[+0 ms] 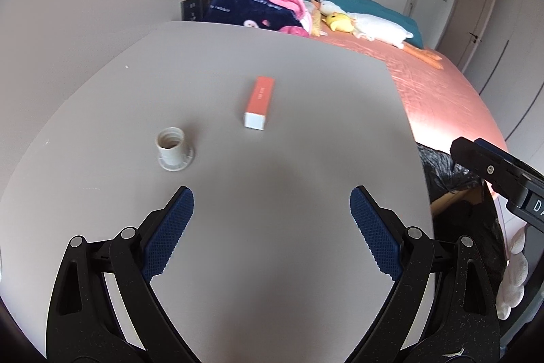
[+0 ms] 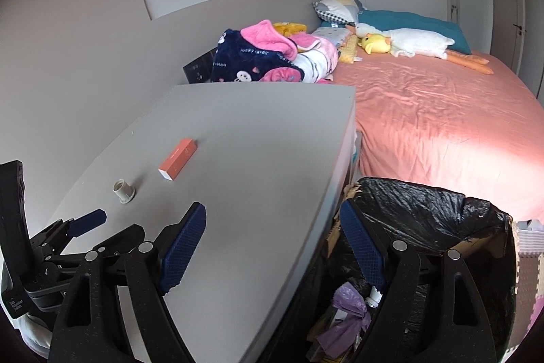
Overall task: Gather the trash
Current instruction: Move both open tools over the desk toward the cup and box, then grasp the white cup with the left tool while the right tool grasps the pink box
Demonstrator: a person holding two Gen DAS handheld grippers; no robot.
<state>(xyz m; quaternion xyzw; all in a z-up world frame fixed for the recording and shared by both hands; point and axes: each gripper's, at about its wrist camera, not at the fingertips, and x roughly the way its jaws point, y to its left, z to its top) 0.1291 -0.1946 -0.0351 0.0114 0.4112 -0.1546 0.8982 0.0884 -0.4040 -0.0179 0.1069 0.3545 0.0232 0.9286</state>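
Two items of trash lie on the grey rectangular counter (image 1: 306, 84): a flat orange cardboard box with a white end (image 1: 259, 102) and a small white plastic threaded cap (image 1: 173, 149), standing mouth up on its flange. They are apart from each other, the cap nearer the wall side. The left claw (image 1: 272, 203) hangs over the near part of the counter with its jaws spread wide and nothing between them. The right claw (image 2: 272, 220) is likewise spread and empty, straddling the counter edge above the cardboard bin lined with a black plastic bag (image 2: 442, 203), which already holds purple and white scraps. The step in hand appears to be the approach to the next pick. The next move calls for advancing the left claw, lowering it around one item, and closing before transfer to the bin.
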